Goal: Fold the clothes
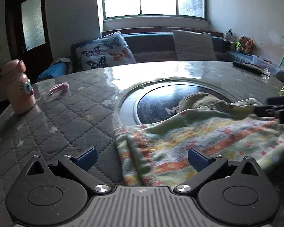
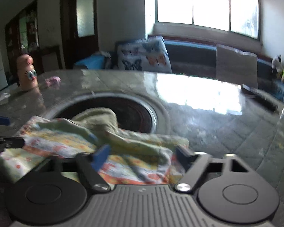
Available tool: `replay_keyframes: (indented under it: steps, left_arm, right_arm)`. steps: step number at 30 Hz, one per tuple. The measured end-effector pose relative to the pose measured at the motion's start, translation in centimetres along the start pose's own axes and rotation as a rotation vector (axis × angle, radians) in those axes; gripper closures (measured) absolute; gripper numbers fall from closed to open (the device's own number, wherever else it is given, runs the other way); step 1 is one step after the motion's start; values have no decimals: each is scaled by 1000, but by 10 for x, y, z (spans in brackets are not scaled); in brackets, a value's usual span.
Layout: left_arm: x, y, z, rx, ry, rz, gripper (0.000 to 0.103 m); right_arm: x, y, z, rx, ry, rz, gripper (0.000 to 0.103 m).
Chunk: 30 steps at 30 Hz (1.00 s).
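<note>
A small garment with green, yellow and orange flower stripes (image 1: 189, 141) lies folded on the quilted grey table, partly over the round dark inset. My left gripper (image 1: 142, 158) is open above its near left edge, blue pads wide apart. In the right wrist view the garment (image 2: 70, 143) lies bunched under my right gripper (image 2: 142, 155), which is open with the cloth between its fingers; this view is blurred. The right gripper's black fingers (image 1: 274, 110) also show at the right edge of the left wrist view, at the cloth's far corner.
A pink cartoon bottle (image 1: 19, 89) stands at the table's left, with a small pink item (image 1: 59, 88) beside it. A dark remote-like object (image 1: 250, 67) lies at the far right. The round dark inset (image 1: 157, 102) is mid-table. A sofa with cushions is behind.
</note>
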<state>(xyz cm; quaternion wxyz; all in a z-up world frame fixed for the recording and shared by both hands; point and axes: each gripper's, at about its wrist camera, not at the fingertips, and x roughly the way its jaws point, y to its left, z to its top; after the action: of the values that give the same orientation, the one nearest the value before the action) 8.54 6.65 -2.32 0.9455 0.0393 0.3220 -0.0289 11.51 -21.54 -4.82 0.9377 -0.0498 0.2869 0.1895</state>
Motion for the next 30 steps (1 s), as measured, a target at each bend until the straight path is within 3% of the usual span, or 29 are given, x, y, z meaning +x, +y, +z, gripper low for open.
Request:
replay_keyframes:
  steps: [2,5,16,30]
  left_arm:
    - [0,2,-1,-12,11,7,0]
    - [-1,3,-2,-25,18,10,0]
    - [-6,18,-8,-108,60,19,0]
    - [-17,41,-13,-203,94,50,0]
  right_arm:
    - [-4,7,0,-17,-9,2,11]
    - [-10,17,-1,-44,-23,6,0]
    - [-30,56,-3,-140,-70,26,0]
    - [-37,137,-21,-364,-8,213,0]
